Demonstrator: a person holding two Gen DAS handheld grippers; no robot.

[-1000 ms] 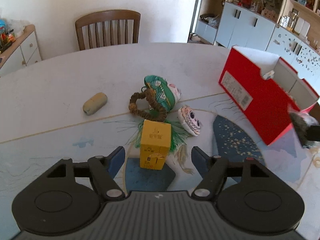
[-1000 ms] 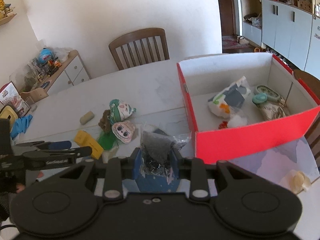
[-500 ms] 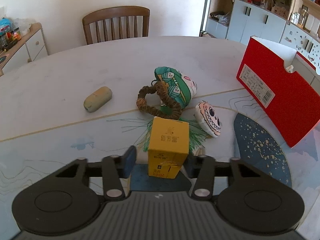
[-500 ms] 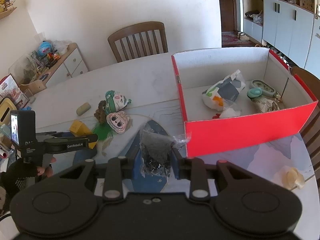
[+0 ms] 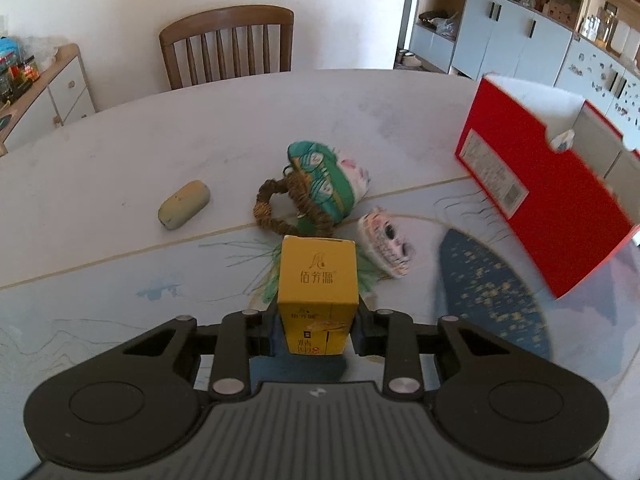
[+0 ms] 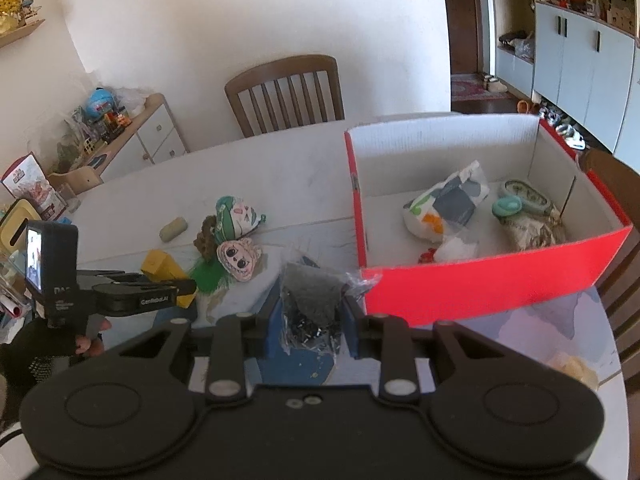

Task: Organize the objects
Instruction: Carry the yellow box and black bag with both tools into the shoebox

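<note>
Left wrist view shows the left gripper (image 5: 316,332) with its jaws closing on a small yellow carton (image 5: 317,280) that stands upright on the table (image 5: 120,152); the pads sit flush against the carton's lower sides, so the grasp looks made or all but made. Just beyond the carton lie a green stuffed toy (image 5: 332,176) with a brown woven ring (image 5: 276,208) against it, a round face-printed toy (image 5: 384,244) to the right, and a tan oblong lump (image 5: 184,205) well apart to the left.

Right wrist view shows the right gripper (image 6: 308,320) clenched on a crinkly clear bag of dark bits (image 6: 310,304), held near the front wall of the red box (image 6: 480,280); the box already holds a patterned pouch (image 6: 444,208) and a few other items, so the sorting is partly done.

The step in hand, as I judge it, is two pick-ups heading for the box; the bag is the nearer. Next the right hand needs to lift the bag clear of the front wall before letting go inside; the left must raise the carton straight up, since a tilt could slip it from a low grip, then carry it across to the box.
</note>
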